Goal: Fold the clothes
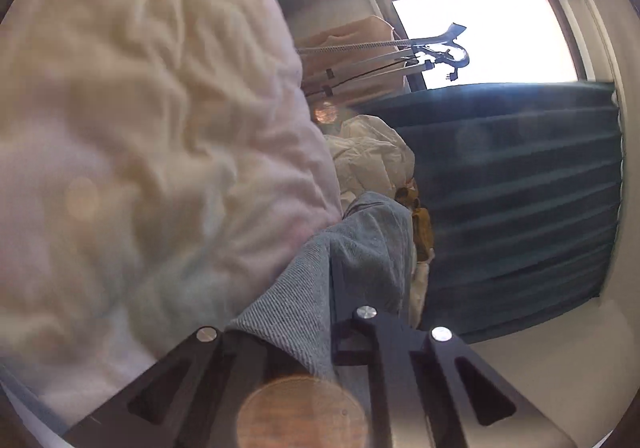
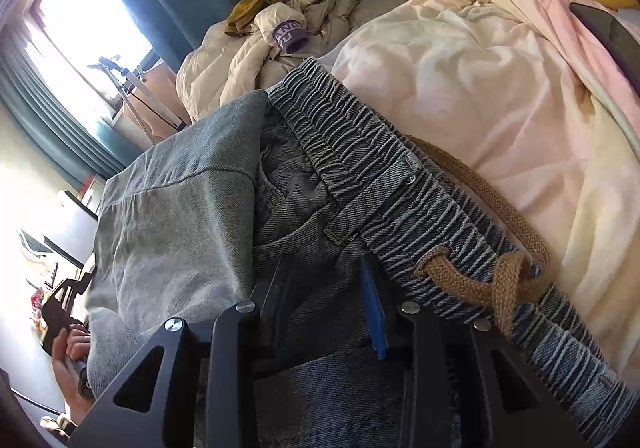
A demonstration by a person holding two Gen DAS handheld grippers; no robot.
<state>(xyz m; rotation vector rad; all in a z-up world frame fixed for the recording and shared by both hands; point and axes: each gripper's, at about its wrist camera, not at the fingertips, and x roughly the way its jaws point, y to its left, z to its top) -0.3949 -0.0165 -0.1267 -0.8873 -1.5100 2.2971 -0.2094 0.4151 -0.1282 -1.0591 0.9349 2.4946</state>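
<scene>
Garment: grey-blue denim trousers with a ribbed elastic waistband [image 2: 360,168] fill the centre of the right wrist view, lying on the bed with one grey panel doubled over at centre left.
Drawstring: tan braided cord [image 2: 492,280], knotted at the waistband, lower right of that view.
Right gripper [image 2: 328,280]: fingers closed on a fold of the denim just below the waistband.
Left gripper [image 1: 336,304]: denim is draped between its black fingers at lower centre of the left wrist view; judged to be pinching the cloth, though the contact itself is hidden.
Surface: pale pink-and-cream rumpled duvet [image 2: 500,88], touching the trousers along the waistband.
Surroundings: cream padded jacket heap [image 2: 248,48] at upper centre; teal pleated curtain [image 1: 520,188] at right.
Step in hand: judged to be a lengthwise or first fold, both ends gripped.
Next move: calls for carrying the lifted edge across evenly, cord kept clear.
</scene>
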